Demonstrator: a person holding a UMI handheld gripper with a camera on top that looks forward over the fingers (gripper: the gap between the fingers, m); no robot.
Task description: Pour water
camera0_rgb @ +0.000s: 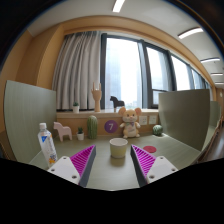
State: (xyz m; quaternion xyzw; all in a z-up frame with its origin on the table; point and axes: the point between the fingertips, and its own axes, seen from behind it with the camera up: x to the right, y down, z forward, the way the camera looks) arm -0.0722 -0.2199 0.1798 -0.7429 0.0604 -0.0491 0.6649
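Observation:
A pale cream cup [119, 150] stands upright on the grey table [112, 178], just ahead of my fingers and in line with the gap between them. My gripper [112, 164] is open, with nothing between its magenta pads [82, 160]. A clear bottle with a blue cap and blue label [45, 145] stands on the table to the left of the left finger.
A pink ridged thing [149, 150] lies on the table to the right of the cup. Toys line the back of the table: a teddy bear [130, 122], a purple disc [110, 127], a small pink horse [63, 131], a green ball [157, 130]. Grey partition panels [30, 120] flank both sides.

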